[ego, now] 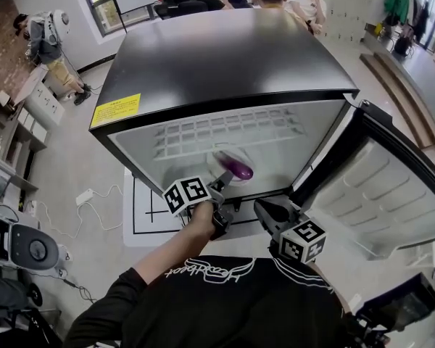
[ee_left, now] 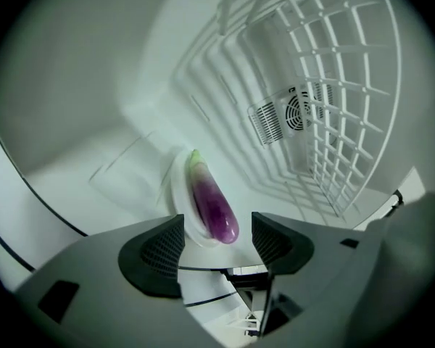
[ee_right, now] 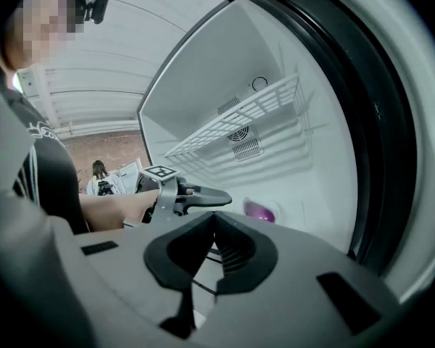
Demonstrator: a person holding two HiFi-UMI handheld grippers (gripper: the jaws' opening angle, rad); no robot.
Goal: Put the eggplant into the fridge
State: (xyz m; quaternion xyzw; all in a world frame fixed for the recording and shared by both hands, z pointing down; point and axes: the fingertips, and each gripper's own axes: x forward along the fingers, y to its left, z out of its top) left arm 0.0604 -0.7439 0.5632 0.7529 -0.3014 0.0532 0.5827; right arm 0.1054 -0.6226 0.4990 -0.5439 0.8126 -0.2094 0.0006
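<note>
A purple eggplant (ego: pixel 239 170) with a pale green stem end lies on a small white plate (ee_left: pixel 177 191) on the floor of the open fridge (ego: pixel 225 56). My left gripper (ego: pixel 222 183) reaches into the fridge just in front of it. In the left gripper view its jaws (ee_left: pixel 217 241) stand open on either side of the eggplant (ee_left: pixel 214 205) without touching it. My right gripper (ego: pixel 272 212) hangs outside the fridge opening, jaws (ee_right: pixel 214 223) shut on nothing. From the right gripper view the eggplant (ee_right: pixel 259 210) shows beyond the left gripper (ee_right: pixel 203 196).
The fridge door (ego: pixel 377 187) stands swung open to the right. A white wire shelf (ee_left: pixel 333 107) spans the fridge above the plate, with a fan grille (ee_left: pixel 286 114) on the back wall. Several people sit behind the fridge; a lined floor mat (ego: pixel 148 209) and cables lie at the left.
</note>
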